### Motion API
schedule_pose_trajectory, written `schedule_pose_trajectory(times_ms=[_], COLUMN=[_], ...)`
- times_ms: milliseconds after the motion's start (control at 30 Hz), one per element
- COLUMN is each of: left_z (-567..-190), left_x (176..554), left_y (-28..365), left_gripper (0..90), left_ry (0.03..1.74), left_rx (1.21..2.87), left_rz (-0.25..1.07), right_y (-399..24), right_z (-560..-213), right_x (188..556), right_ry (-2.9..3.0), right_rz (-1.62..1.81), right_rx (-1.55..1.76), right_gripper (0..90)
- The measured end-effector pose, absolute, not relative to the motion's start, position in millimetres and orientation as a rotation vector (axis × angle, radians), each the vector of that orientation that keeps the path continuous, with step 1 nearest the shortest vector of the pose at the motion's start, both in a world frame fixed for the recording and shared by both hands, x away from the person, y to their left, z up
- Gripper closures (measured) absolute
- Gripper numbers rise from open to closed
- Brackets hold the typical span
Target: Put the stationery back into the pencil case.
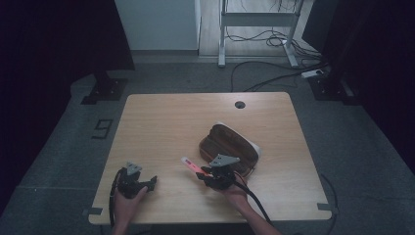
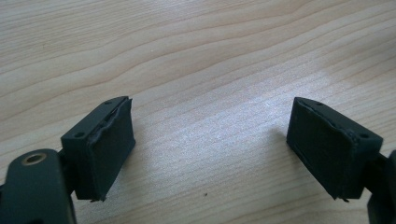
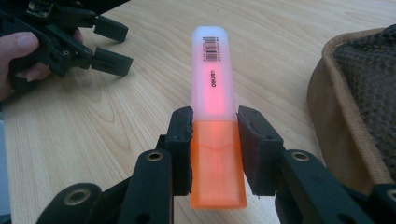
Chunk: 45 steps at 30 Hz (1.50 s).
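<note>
A highlighter [image 1: 191,166] with a translucent pink body and an orange end is held just above the wooden table [image 1: 161,122]. My right gripper [image 1: 204,175] is shut on it. In the right gripper view both pads press the orange part of the highlighter [image 3: 212,93], and its barcoded pink end points away from my right gripper [image 3: 215,127]. My left gripper [image 1: 152,182] rests near the front left of the table, held by a hand. It is open, and bare wood lies between the pads of my left gripper [image 2: 210,135]. The right gripper view also catches the left gripper [image 3: 119,46].
A brown zip pouch [image 1: 230,144] lies open right behind the right gripper, its mesh-lined edge [image 3: 359,93] close on the highlighter's right. A cable hole [image 1: 239,105] sits near the table's far edge. Bare tabletop spreads to the left and far side.
</note>
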State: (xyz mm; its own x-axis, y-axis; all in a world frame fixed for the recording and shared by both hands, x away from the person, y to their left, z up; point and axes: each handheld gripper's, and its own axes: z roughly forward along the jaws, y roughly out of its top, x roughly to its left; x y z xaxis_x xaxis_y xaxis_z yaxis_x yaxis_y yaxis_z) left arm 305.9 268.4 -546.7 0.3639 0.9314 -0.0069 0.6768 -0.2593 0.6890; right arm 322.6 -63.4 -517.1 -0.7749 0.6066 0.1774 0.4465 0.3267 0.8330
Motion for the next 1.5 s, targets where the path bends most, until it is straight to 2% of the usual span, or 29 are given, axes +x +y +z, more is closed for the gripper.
schedule_pose_trajectory(times_ms=[1500], left_z=[-546.7], left_x=[305.9], left_y=[268.4], left_gripper=[14.9], left_ry=[1.387], left_rx=[2.026], left_rz=[0.546], right_y=[-109.5], right_z=[-484.6], right_x=[331.3], right_ry=[2.283], right_rz=[1.529], right_rx=[0.971], right_gripper=[65.8])
